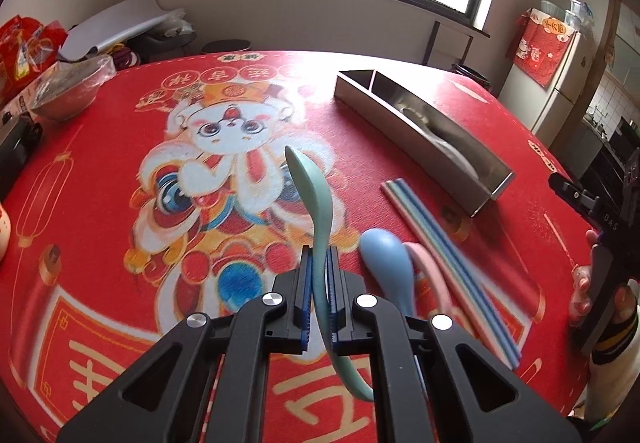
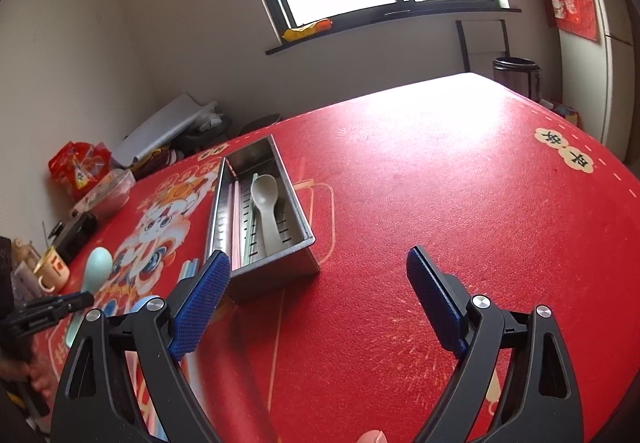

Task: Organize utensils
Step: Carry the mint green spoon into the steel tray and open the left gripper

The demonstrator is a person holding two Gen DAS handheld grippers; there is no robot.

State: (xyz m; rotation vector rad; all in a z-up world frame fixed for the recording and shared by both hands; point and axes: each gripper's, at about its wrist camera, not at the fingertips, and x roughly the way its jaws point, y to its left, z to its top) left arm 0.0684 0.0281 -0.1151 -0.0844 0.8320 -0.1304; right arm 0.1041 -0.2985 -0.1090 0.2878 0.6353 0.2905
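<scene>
Left tool point(image 1: 319, 283): pinching green spoon point(image 1: 316, 203) above worktop point(image 1: 100, 203). Right tool point(image 2: 320, 295): spread, beside tray point(image 2: 276, 279).

Red printed table mat point(image 1: 120, 203) under metal tray point(image 1: 420, 131), chopsticks point(image 1: 440, 243), blue spoon point(image 1: 384, 259), pink spoon point(image 1: 424, 263).

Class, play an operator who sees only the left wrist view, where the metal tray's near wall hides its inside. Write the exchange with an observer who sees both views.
Operator: What is in the metal tray?
Observer: A pale grey spoon lies in the metal tray, beside thin sticks that look like chopsticks.
Operator: Is the tray divided?
Observer: Yes, a wall splits it into a narrow and a wide compartment; the spoon lies in the wide one.
Operator: Is the right gripper holding anything?
Observer: No, the right gripper is open and empty above the red mat.
</scene>
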